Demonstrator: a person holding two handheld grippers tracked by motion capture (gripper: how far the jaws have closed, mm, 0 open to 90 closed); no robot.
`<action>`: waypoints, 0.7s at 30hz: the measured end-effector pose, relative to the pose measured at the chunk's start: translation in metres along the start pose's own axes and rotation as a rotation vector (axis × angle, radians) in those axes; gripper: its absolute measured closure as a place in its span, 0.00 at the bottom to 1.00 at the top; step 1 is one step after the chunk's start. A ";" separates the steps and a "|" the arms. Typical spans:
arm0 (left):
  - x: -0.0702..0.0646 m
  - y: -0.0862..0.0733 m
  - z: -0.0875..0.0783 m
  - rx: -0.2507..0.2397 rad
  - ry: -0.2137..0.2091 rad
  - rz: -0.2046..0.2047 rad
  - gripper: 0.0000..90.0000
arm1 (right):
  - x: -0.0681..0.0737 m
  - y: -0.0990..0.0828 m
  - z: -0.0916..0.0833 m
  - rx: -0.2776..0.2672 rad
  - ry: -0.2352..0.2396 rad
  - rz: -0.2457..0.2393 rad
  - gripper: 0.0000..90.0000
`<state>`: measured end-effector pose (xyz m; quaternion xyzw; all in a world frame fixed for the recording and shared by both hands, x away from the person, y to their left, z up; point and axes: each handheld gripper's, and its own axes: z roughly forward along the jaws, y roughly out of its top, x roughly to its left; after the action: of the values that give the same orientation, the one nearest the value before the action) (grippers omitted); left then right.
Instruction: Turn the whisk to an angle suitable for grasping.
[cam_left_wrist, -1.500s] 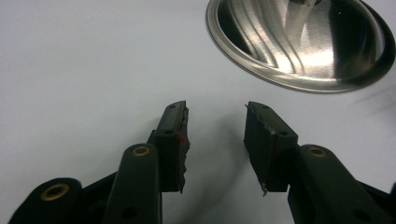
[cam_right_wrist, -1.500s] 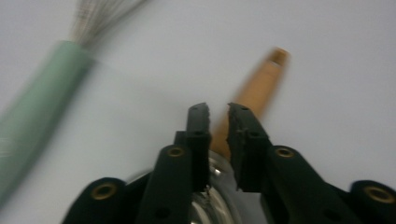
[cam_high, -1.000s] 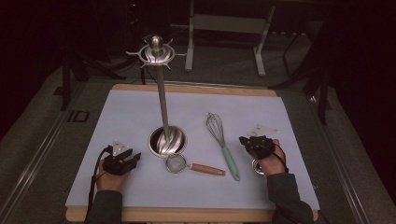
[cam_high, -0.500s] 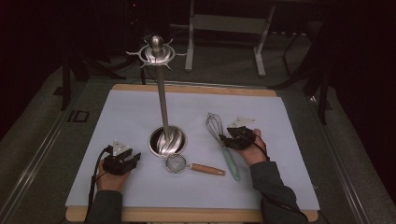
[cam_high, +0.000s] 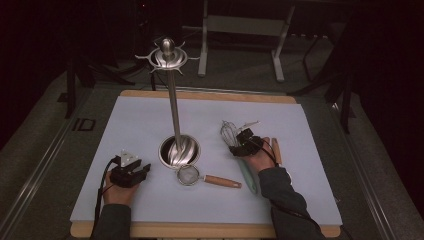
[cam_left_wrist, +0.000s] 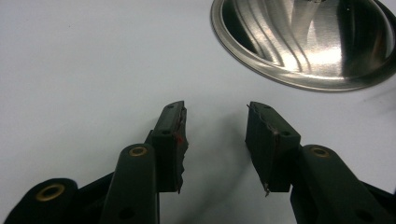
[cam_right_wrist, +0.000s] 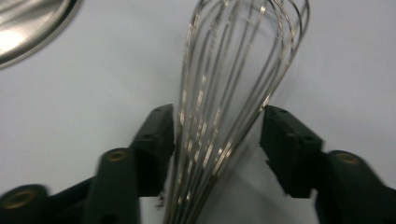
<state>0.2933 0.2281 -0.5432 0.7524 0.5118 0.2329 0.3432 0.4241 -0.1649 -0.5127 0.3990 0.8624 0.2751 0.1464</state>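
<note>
Tool straddles whisk wires, strainer and stand nearby.

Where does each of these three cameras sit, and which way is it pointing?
High view: above the person's side, looking forward and down at the table; both forearms, left gripper and right gripper show.
Left gripper view: rides that gripper, looking along its open jaws toward the stand's steel base.
Right gripper view: rides that gripper, its jaws, just opened, astride the whisk wires.
Shared: all three show the steel base; high and right views share the whisk.
</note>
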 end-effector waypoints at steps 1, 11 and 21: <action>0.000 0.000 0.000 0.000 0.000 0.000 0.64 | -0.001 0.000 0.000 0.003 0.014 0.013 0.56; 0.000 0.000 0.000 0.000 0.004 0.000 0.64 | -0.002 -0.004 -0.004 0.032 0.003 0.078 0.65; 0.000 0.000 0.000 0.000 0.007 -0.001 0.63 | -0.024 -0.017 -0.015 0.009 -0.080 0.191 0.71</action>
<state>0.2932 0.2278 -0.5432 0.7513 0.5133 0.2355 0.3415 0.4219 -0.1976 -0.5100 0.4907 0.8152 0.2677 0.1518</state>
